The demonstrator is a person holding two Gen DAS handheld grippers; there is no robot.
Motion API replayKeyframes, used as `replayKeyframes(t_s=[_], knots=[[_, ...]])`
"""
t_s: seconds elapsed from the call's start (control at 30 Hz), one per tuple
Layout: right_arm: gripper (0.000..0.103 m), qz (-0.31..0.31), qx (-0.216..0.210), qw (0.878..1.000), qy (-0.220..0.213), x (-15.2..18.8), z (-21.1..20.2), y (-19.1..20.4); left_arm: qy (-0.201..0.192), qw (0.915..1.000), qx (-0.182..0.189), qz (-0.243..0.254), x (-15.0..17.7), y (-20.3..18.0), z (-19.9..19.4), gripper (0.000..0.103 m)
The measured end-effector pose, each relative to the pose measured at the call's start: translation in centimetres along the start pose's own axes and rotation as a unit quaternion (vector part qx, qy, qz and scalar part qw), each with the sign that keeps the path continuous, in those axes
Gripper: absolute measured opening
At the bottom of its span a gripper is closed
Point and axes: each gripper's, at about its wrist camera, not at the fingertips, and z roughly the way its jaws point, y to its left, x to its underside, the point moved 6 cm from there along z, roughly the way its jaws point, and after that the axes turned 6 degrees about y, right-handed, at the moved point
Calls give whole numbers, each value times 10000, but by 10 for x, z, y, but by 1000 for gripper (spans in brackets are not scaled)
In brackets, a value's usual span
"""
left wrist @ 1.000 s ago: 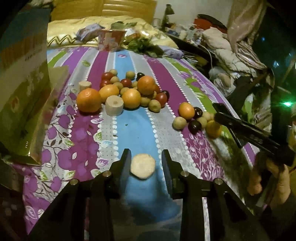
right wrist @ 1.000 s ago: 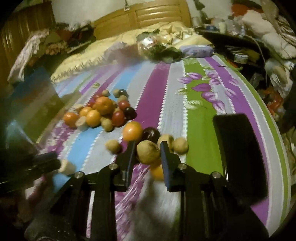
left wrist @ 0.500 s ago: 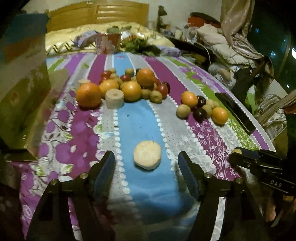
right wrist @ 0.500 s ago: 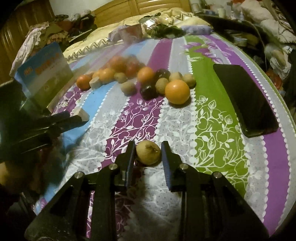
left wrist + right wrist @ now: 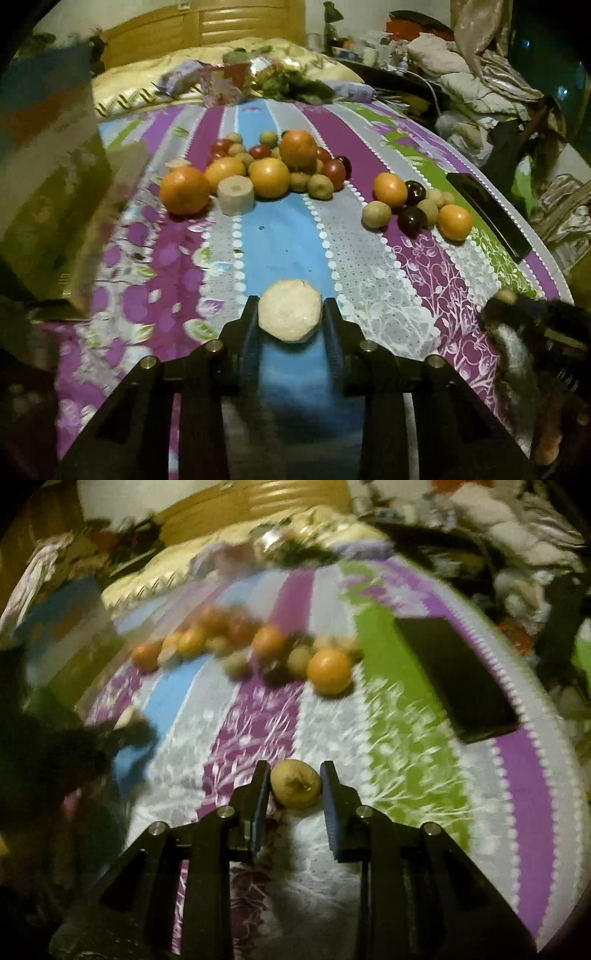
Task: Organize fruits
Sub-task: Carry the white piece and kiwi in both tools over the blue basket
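Note:
My left gripper (image 5: 290, 314) is shut on a pale round sugarcane slice (image 5: 290, 314) low over the blue stripe of the bedspread. My right gripper (image 5: 295, 784) stands around a small tan fruit (image 5: 295, 788) that rests on the cloth; narrow gaps show beside it. A big pile of oranges, red and tan fruits (image 5: 266, 170) lies farther back, with a second pale slice (image 5: 236, 194) in front. A smaller group with two oranges and dark plums (image 5: 417, 206) lies to the right. The right gripper shows at the left view's right edge (image 5: 517, 306).
A black phone (image 5: 487, 216) lies on the green stripe at the right, also in the right view (image 5: 454, 679). A cardboard box (image 5: 48, 177) stands at the left. Packets and greens (image 5: 258, 81) lie at the back before the headboard. Cluttered clothes lie beyond the right bed edge.
The left gripper opened half a second ago and has now shut on the pale slice. The right gripper carried the tan fruit toward the near edge, lowered it to the cloth and loosened.

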Motion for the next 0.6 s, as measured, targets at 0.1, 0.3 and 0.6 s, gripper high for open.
replayKeyframes(t_s=[0.1,0.3,0.6], knots=[[28,100,199,9997,-142,-9,-15,1,-19,9998,-210,-36,1,1,-20,34],[28,63,236,9996,-167,-15,-30,13,-128,9995,-191,-201,-10,9,-50,34],[28,-68,217,9992,-320,-32,-57,46,-346,9980,-308,-426,-20,39,-101,34]])
